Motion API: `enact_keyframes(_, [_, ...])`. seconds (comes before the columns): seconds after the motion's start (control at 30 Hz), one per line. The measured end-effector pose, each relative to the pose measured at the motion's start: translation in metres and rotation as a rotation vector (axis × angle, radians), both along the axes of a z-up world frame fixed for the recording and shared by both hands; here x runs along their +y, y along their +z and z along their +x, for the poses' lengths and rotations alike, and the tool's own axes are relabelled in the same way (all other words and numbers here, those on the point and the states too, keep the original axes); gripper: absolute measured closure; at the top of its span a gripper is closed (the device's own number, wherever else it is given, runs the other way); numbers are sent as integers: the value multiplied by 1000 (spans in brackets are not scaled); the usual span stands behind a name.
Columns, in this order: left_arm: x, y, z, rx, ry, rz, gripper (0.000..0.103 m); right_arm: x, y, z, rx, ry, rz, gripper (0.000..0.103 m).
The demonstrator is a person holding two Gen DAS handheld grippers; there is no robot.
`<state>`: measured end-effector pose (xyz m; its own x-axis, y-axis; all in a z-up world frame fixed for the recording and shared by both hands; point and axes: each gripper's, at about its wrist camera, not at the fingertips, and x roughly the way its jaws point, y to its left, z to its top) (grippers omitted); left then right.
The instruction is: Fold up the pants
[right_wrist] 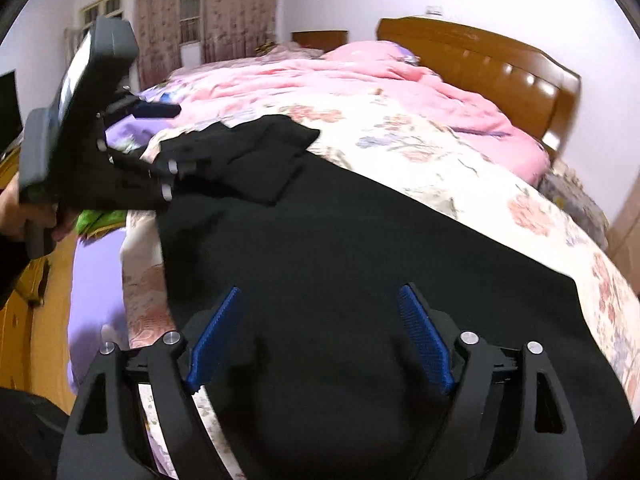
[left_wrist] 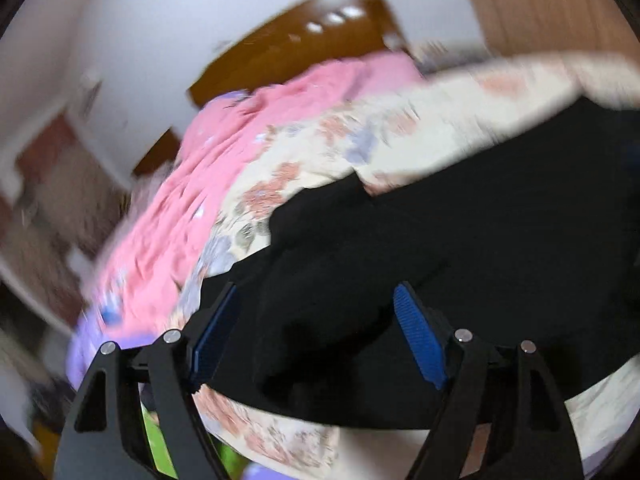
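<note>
Black pants [right_wrist: 360, 260] lie spread on a floral bedspread [right_wrist: 440, 148], with one end folded over at the far left [right_wrist: 272, 152]. My right gripper [right_wrist: 320, 336] is open, its blue pads apart just above the near part of the pants. My left gripper [left_wrist: 316, 332] is open over the pants [left_wrist: 460, 248] in the blurred left wrist view. The left gripper also shows in the right wrist view [right_wrist: 132, 136], held in a hand at the pants' far left end.
A pink quilt [right_wrist: 360, 76] lies bunched at the far side of the bed. A wooden headboard [right_wrist: 500, 68] stands at the right. A purple sheet [right_wrist: 96, 288] hangs at the bed's left edge by a wooden cabinet [right_wrist: 28, 320].
</note>
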<state>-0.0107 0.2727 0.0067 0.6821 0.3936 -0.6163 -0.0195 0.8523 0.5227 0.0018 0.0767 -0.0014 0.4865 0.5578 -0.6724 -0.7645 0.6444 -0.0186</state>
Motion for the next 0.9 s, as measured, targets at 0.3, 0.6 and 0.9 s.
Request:
enact_keyframes(0.3, [20, -39, 32, 114, -131, -101, 81, -4, -27, 4, 52, -18, -32, 24])
enact_keyframes(0.6, [220, -8, -45, -413, 311, -1222, 85, -6, -31, 8, 77, -17, -23, 24])
enact_keyframes(0.9, [311, -81, -69, -423, 592, -1504, 78, -4, -33, 8, 81, -11, -37, 24])
